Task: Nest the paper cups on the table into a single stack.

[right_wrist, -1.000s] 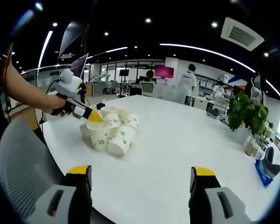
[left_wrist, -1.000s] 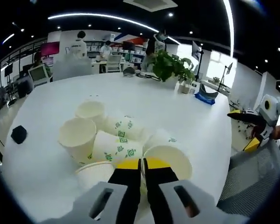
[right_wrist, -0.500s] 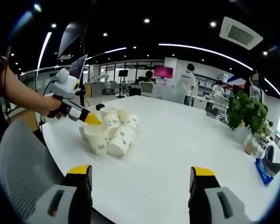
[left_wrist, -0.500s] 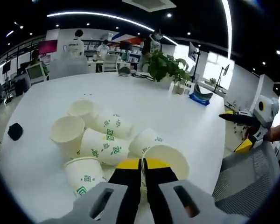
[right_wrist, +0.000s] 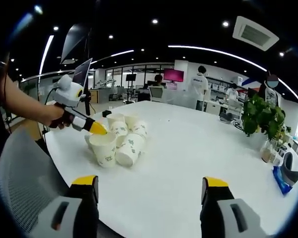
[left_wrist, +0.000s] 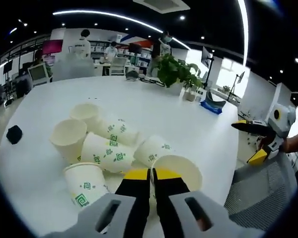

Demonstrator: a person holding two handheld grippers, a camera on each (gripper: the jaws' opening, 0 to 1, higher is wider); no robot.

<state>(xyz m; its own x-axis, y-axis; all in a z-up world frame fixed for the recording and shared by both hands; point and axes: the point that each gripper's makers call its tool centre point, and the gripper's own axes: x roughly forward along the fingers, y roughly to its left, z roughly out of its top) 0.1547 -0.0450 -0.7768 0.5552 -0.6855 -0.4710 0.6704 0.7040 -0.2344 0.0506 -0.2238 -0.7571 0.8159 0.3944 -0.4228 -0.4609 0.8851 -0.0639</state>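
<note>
Several white paper cups with green marks lie in a loose heap on the round white table; two show open mouths, others lie on their sides. My left gripper is shut on the rim of one paper cup at the near edge of the heap. In the right gripper view the left gripper holds that cup beside the heap. My right gripper stands open, well short of the cups, with nothing between its fingers; it also appears at the table's edge.
A small black object lies on the table's left. A potted plant and a blue item stand at the far side. Mesh chair backs are close by. People stand at desks behind.
The left gripper has risen and drawn back slightly with the cup's rim in its jaws, bringing the cup at lower left into fuller view. The right gripper has stayed put.
</note>
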